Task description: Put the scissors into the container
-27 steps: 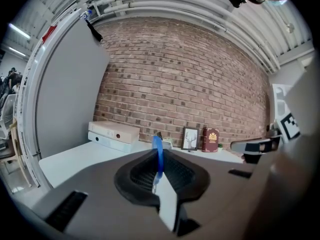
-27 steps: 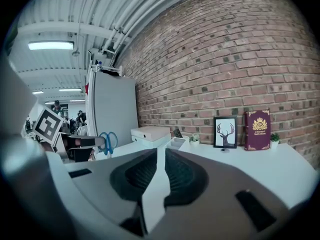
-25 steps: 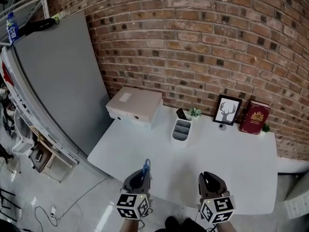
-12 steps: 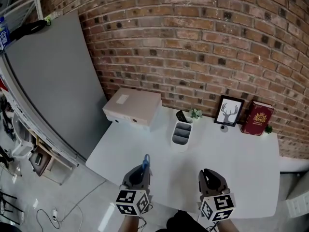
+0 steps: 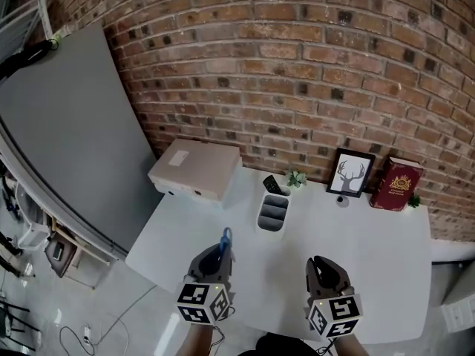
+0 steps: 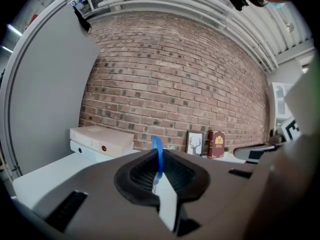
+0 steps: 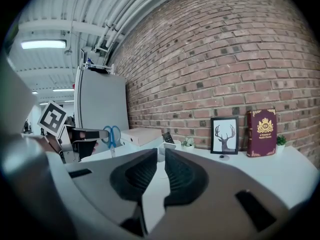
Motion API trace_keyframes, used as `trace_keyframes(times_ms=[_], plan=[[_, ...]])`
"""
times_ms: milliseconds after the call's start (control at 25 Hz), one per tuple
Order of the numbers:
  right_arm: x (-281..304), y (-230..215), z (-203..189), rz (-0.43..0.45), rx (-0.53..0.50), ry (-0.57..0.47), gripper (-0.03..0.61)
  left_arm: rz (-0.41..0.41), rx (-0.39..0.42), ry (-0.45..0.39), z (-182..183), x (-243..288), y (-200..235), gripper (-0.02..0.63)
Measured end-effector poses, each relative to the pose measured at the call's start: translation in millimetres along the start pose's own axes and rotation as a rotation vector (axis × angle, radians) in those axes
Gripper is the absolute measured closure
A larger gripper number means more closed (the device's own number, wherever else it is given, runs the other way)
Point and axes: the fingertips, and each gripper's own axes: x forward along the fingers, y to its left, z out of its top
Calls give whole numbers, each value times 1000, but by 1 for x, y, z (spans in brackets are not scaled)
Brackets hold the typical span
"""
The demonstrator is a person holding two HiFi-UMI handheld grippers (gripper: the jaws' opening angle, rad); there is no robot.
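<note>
- The left gripper (image 5: 214,256) hangs over the near edge of the table (image 5: 371,273), jaws pinching the scissors (image 5: 225,237) below the blue handles, which stick out past the tips.
- The right gripper (image 5: 325,268) hovers beside it over the same edge, jaws pressed nearly together on nothing.
- The container (image 5: 272,213) stands toward the back edge, about mid-table and well apart from the scissors, so a long carry lies ahead.
- The grip looks thin, pads on flat metal. A quick swing could let the scissors pivot or slide out and drop onto the table or off the near edge.
- The container is split into narrow slots. If the scissors go in handles first, the loops may catch on a divider and jam partway.
- The container seems light and nothing steadies it. A sideways push on its rim could tip it or shove it into the plant (image 5: 297,178) just behind.
- Letting go too high would make the scissors bounce out, or knock the container over.
- The box (image 5: 194,170) at the back left corner is clear of the path and looks safe.
</note>
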Motion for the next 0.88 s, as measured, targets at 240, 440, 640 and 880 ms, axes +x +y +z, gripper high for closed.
trace_keyframes(times_ms=[240, 440, 640, 880], plan=[[11, -20, -1, -12, 11, 8, 534, -19, 18, -14, 16, 31, -8, 583], [15, -32, -4, -28, 29, 15, 534, -40, 37, -24, 28, 54, -16, 583], [18, -46, -5, -47, 39, 17, 534, -63, 39, -36, 38, 75, -25, 583], [20, -57, -5, -63, 46, 18, 535, -93, 42, -41, 46, 96, -36, 583]])
